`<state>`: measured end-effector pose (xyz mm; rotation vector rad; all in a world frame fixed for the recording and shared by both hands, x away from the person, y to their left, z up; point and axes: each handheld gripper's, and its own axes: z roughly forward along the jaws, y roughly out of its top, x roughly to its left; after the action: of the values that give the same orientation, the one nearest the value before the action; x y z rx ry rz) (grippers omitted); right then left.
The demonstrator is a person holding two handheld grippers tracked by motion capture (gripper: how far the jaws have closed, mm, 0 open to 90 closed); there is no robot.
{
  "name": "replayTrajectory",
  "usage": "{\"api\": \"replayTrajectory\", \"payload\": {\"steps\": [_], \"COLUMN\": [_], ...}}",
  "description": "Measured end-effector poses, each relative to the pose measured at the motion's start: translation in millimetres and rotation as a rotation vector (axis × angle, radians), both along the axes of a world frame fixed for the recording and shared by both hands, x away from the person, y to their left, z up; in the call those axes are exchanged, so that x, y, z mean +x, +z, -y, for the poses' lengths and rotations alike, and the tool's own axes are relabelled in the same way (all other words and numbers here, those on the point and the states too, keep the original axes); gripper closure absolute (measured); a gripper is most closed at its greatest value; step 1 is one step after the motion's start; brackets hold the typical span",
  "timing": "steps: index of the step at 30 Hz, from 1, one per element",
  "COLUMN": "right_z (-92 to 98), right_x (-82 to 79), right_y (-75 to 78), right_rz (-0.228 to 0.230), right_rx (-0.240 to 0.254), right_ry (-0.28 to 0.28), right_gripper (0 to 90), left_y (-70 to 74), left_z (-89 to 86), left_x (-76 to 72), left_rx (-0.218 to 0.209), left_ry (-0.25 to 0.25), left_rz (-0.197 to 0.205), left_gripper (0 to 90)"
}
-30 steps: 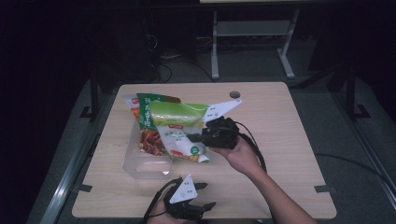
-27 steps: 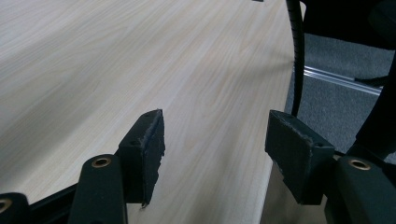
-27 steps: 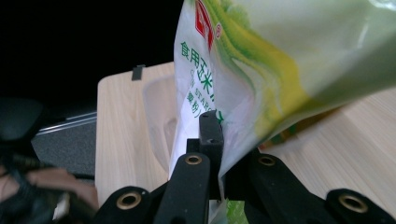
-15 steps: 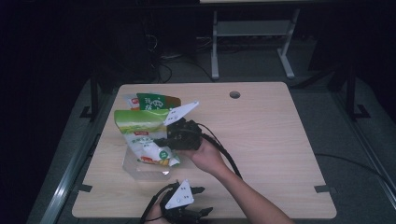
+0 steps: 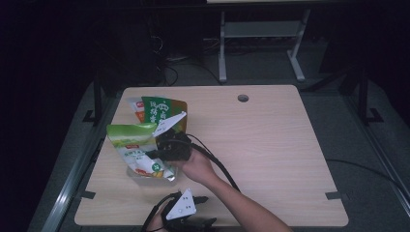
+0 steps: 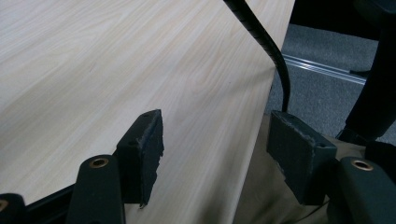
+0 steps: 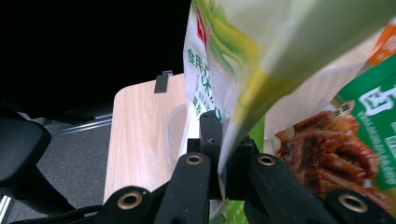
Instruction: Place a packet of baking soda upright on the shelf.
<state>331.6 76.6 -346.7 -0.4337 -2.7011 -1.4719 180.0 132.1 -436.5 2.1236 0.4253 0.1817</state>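
The light green bag [image 7: 243, 56] carries the green characters 食用 beside a red logo. The dark green bag [image 5: 162, 108] behind it has white characters, too small to read.

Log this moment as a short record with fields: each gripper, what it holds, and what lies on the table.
right gripper: jaws shut on the light green snack bag, holding it lifted over the clear plastic container
left gripper: jaws open, nothing between them, at the near table edge
other packs: dark green snack bag and an orange-and-white pack, lying behind
table: light wood, cable hole
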Motion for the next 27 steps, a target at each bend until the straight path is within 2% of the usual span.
{"api": "replayTrajectory", "payload": {"steps": [6, 11, 12, 14, 17, 21, 27], "right_z": [-1.5, 3.6, 4.5, 4.5, 1.4, 3.2, 3.8], "right_x": [0.8, 1.1, 1.5, -0.7, -3.8, -2.8, -4.5], "right_y": [-16.4, -23.0, -23.7, -22.4, -24.5, -23.6, -21.6], "right_rz": [-0.006, -0.024, -0.008, -0.008, 0.029, 0.013, 0.026], "right_rx": [-0.014, 0.003, -0.002, -0.015, -0.068, -0.069, -0.109], "right_ry": [0.002, -0.017, -0.013, -0.009, 0.006, 0.015, 0.013], "right_gripper": [88.8, 87.7, 87.4, 86.6, 85.9, 83.1, 84.4], "left_y": [0.3, -0.3, -0.4, -0.3, 0.4, 0.1, 0.8], "left_z": [0.3, 0.2, 0.2, 0.4, -0.4, -0.7, -1.6], "left_x": [-0.5, -0.5, -0.7, -0.8, -1.4, -1.4, -1.3], "left_rx": [0.001, 0.002, 0.001, 0.000, 0.003, 0.002, 0.002], "left_ry": [-0.007, -0.006, -0.004, -0.003, -0.004, -0.004, -0.004], "left_rz": [0.003, 0.000, -0.002, -0.001, 0.005, 0.003, 0.004], "left_gripper": [35.9, 35.9, 35.9, 35.8, 35.7, 35.8, 35.8]}}
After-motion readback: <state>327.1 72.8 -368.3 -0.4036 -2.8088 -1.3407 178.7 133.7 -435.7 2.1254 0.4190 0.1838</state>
